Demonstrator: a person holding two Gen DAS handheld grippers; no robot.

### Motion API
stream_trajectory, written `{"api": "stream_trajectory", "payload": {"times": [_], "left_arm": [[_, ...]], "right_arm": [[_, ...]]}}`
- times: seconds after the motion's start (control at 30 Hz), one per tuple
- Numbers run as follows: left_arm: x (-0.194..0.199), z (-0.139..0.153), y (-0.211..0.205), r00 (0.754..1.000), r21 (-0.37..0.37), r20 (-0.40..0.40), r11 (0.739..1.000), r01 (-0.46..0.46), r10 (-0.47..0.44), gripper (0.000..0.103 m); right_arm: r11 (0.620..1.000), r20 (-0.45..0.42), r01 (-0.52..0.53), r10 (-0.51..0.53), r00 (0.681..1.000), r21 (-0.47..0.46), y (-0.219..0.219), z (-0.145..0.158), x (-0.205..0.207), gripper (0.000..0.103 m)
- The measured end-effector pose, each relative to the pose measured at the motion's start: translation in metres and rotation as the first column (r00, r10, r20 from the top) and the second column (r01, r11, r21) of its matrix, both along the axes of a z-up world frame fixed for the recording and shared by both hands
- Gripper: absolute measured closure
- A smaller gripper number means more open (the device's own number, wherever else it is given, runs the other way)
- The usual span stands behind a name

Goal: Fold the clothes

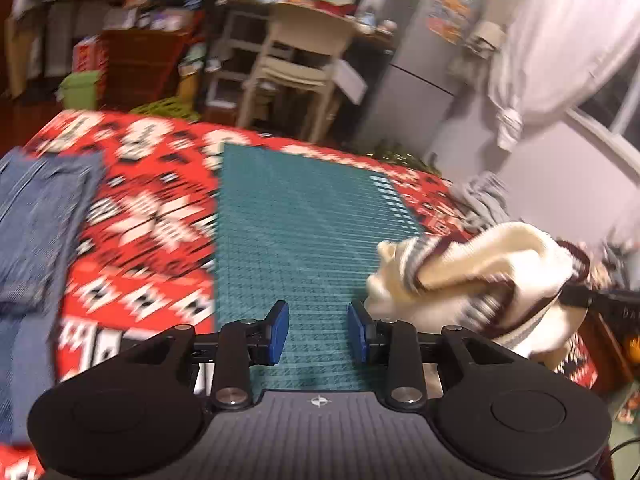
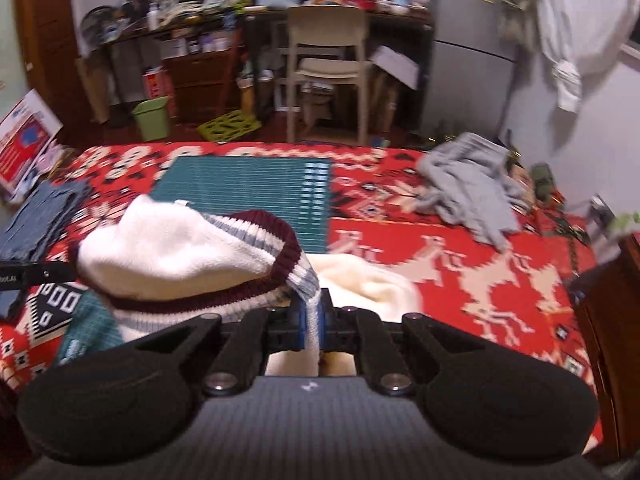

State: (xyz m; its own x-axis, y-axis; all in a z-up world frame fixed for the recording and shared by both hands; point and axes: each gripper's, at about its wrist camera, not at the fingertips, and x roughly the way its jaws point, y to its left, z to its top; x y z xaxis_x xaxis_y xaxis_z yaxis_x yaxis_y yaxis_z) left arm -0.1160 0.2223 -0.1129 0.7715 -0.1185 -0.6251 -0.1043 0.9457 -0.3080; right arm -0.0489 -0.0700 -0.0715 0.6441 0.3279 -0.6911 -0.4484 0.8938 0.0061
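Precariously held: sweater may slip

Across the red patterned bed (image 2: 460, 248), lower centre of frame, the cream sweater (image 2: 176, 252) hangs bunched from the right gripper (image 2: 310, 316), clenched on one striped hem only; the left gripper (image 1: 318, 330) stands released, empty; a thin pinch could slide out.

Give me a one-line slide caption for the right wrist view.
Right gripper shut on the cream sweater's striped hem, lifted over the teal mat.

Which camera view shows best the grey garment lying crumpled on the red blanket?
The right wrist view: the grey garment lies whole and fairly sharp on the red blanket. The left wrist view shows only a blurred part, behind the cream sweater.
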Motion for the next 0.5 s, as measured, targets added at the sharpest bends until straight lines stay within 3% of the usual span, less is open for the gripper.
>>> {"api": "stream_trajectory", "payload": {"times": [0.2,0.4,0.5], "left_arm": [[0.017,0.006,-0.036,0.987,0.101,0.04,0.983,0.154,-0.159,0.069],[0.02,0.006,-0.055,0.947,0.055,0.048,0.947,0.316,-0.318,0.068],[0.022,0.007,-0.068,0.929,0.082,0.055,0.929,0.362,-0.367,0.068]], "right_arm": [[0.996,-0.008,0.089,-0.089,0.996,0.024,-0.034,0.0,0.014,0.097],[0.992,-0.007,0.123,-0.123,0.992,0.03,-0.052,0.001,0.025,0.097],[0.99,-0.019,0.137,-0.137,0.99,0.037,-0.06,0.002,0.028,0.097]]}}
